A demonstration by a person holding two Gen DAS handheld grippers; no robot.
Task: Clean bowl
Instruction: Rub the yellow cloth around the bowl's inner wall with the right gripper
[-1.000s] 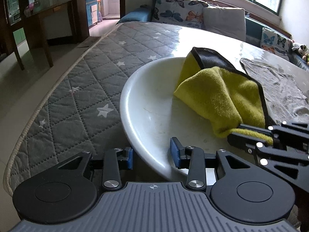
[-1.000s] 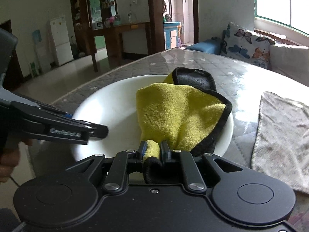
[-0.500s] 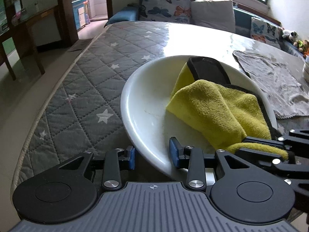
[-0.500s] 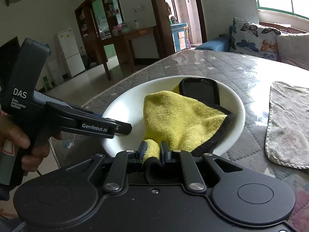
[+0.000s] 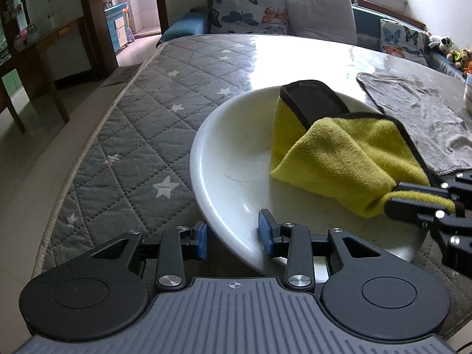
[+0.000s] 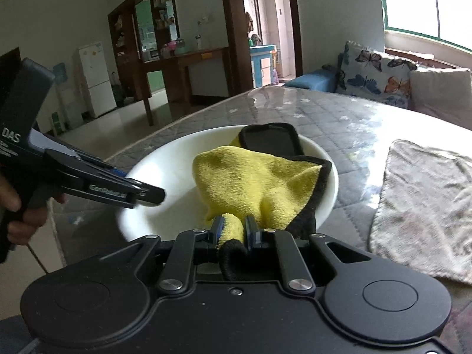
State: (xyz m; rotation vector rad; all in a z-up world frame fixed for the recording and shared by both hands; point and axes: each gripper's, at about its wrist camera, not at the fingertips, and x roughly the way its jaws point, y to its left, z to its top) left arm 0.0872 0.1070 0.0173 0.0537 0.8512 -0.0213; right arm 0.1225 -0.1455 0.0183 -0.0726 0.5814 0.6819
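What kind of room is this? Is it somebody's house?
Most likely a home's living and dining area: butterfly cushions on a sofa, a white fridge, and a padded star-pattern table cover.

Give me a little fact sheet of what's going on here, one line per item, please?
surface: quilted grey table cover with white stars
bowl: wide white bowl on the cover
cloth: yellow cloth with black edging, lying in the bowl
left gripper: open, its jaws either side of the bowl's near rim
right gripper: shut on a corner of the cloth
beside the bowl: grey towel, flat on the cover
background: butterfly cushions by the window
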